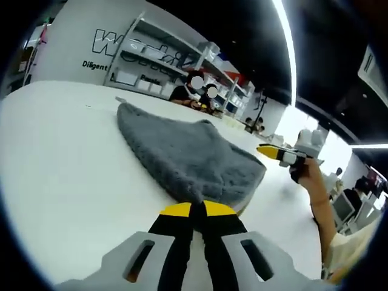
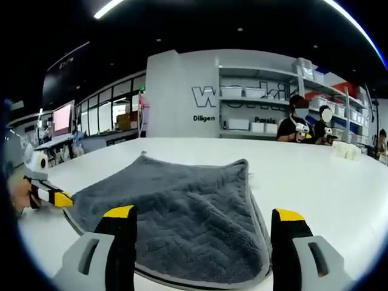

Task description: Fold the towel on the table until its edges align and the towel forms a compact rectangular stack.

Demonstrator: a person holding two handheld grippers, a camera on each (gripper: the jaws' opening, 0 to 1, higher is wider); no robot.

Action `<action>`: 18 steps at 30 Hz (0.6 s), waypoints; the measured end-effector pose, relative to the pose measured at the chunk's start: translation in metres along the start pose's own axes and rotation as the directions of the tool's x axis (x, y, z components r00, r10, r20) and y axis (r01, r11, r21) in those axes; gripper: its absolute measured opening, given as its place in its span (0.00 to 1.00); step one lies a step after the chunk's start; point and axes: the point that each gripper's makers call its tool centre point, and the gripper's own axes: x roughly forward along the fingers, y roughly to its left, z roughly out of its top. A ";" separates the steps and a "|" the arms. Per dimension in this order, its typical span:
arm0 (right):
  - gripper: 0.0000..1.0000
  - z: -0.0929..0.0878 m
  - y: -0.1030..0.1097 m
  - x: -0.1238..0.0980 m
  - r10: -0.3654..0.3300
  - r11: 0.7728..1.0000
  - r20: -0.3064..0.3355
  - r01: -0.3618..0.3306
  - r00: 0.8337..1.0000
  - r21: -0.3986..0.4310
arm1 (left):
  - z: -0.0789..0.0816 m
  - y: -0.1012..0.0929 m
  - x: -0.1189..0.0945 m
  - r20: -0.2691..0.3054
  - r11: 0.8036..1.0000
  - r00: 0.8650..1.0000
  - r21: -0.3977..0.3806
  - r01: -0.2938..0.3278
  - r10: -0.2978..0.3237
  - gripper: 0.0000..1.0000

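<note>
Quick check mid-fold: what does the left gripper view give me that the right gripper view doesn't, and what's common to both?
Left gripper view: the left gripper, jaws shut on the grey towel's near edge, and a person's forearm behind the right gripper.

Right gripper view: the right gripper with its jaws wide open over the towel, the left gripper at the towel's left edge, and a lit monitor.

Both: the towel on the white table, and the shelving beyond.

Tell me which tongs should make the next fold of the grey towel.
Left, probably. The left tongs are shut at the towel edge, seemingly gripping it, so they could lift it over. The right tongs are open above the towel, holding nothing.
</note>
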 end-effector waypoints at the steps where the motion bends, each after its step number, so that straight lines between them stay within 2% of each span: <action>1: 0.93 0.000 0.000 0.000 0.000 1.000 -0.002 0.000 1.000 -0.001 | 0.000 0.000 -0.001 -0.002 1.000 1.000 0.004 -0.002 0.002 0.04; 4: 0.93 -0.001 0.000 0.001 0.004 1.000 -0.008 -0.004 1.000 -0.002 | 0.006 0.016 -0.009 -0.003 0.999 0.999 0.022 -0.032 0.032 0.04; 9: 0.93 -0.003 0.002 0.001 0.009 1.000 -0.013 -0.009 1.000 -0.004 | 0.018 0.043 -0.021 0.004 0.999 0.999 0.002 -0.047 0.047 0.04; 18: 0.95 -0.006 0.005 0.003 0.017 1.000 -0.031 -0.018 0.999 -0.010 | 0.027 0.074 -0.044 0.008 0.996 0.996 0.014 -0.092 0.092 0.04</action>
